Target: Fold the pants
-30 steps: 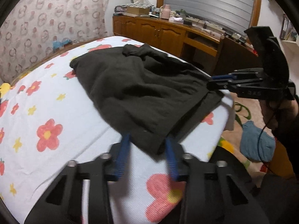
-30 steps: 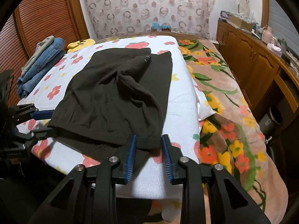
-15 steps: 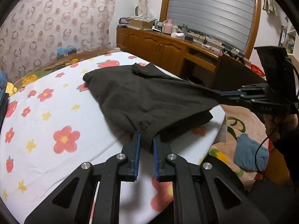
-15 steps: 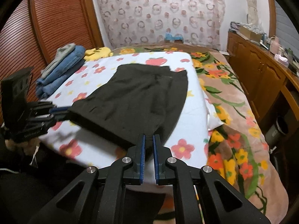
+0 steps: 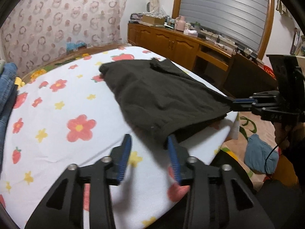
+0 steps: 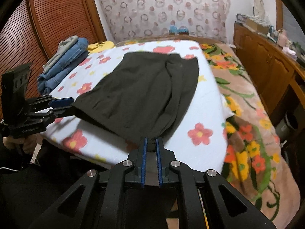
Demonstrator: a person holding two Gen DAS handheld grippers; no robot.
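Black pants [image 5: 160, 93] lie on the flower-print bed sheet [image 5: 63, 114], their near hem lifted off it. My left gripper [image 5: 149, 145] is open, its blue pads apart, the hem corner resting against the right pad. My right gripper [image 6: 150, 143] is shut on the other hem corner of the pants [image 6: 148, 87] and holds it up. In the left wrist view the right gripper [image 5: 240, 103] pinches the cloth at the right. In the right wrist view the left gripper [image 6: 66, 106] is at the left hem corner.
A stack of folded jeans [image 6: 64, 63] lies at the bed's far left. A wooden cabinet [image 5: 183, 45] with clutter runs along the right wall. A floral blanket [image 6: 247, 105] covers the bed's right side. A blue cloth [image 5: 261, 154] lies on the floor.
Both grippers shut on the hem corners and lifted them. Since then the left gripper has opened, while the right stays shut on its corner.
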